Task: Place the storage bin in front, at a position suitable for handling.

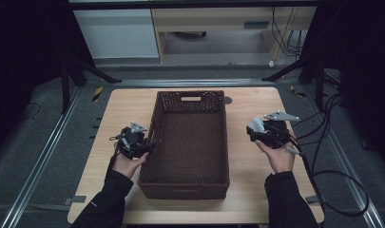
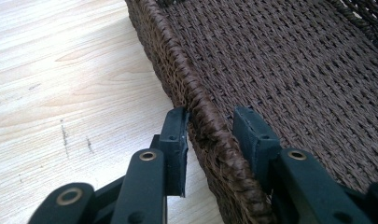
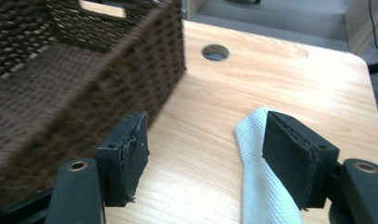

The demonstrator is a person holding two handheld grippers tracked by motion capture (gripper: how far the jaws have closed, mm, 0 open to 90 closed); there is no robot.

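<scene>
The wicker basket (image 1: 190, 142) stands at the centre of the table (image 1: 256, 190) in the high view, its long axis running from the lower edge of the frame toward the upper edge. The left gripper (image 1: 135, 142) sits at the basket's left long wall, at mid-frame left. In the left gripper view, the jaws straddle the braided rim (image 2: 210, 126): one pad is outside the wall, against the rim or very nearly so, the other inside with a visible gap. The rim lies between the fingers, running diagonally from upper left to lower right, but it is not yet clamped.

The right gripper (image 1: 268, 133) is at mid-frame right in the high view, well apart from the basket's right wall. In the right gripper view, its jaws are spread wide and grasp nothing. A white ribbed piece (image 3: 261, 177) lies beside the right-hand pad. The basket wall occupies the left of that frame.

The left hand is therefore nearer. Its next move likely requires only closure on the rim.
</scene>
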